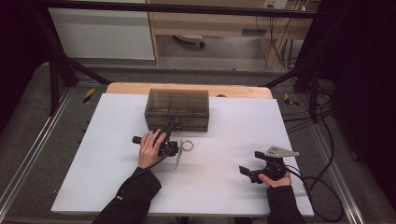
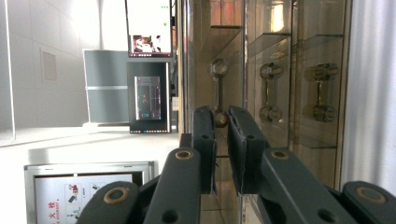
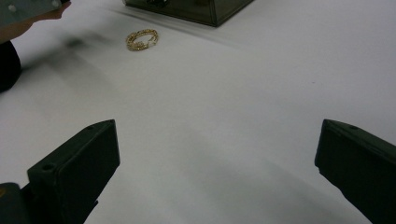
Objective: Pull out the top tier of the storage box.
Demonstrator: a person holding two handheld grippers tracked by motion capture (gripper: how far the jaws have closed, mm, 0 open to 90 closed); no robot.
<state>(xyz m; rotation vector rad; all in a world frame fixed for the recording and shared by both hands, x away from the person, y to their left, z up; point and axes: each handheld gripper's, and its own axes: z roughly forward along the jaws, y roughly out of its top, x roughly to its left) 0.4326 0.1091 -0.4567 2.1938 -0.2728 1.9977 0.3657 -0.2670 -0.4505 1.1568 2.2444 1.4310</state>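
The left gripper (image 2: 221, 135) had its jaws pinched nearly together on a drawer handle (image 2: 218, 95) of the smoky clear drawer box (image 1: 177, 109), which stood at the far middle of the white surface (image 1: 224, 186). The right gripper (image 3: 217, 172) rested near the right edge, jaws wide apart, holding nothing. A gold ring (image 3: 141, 39) lay just before the box.
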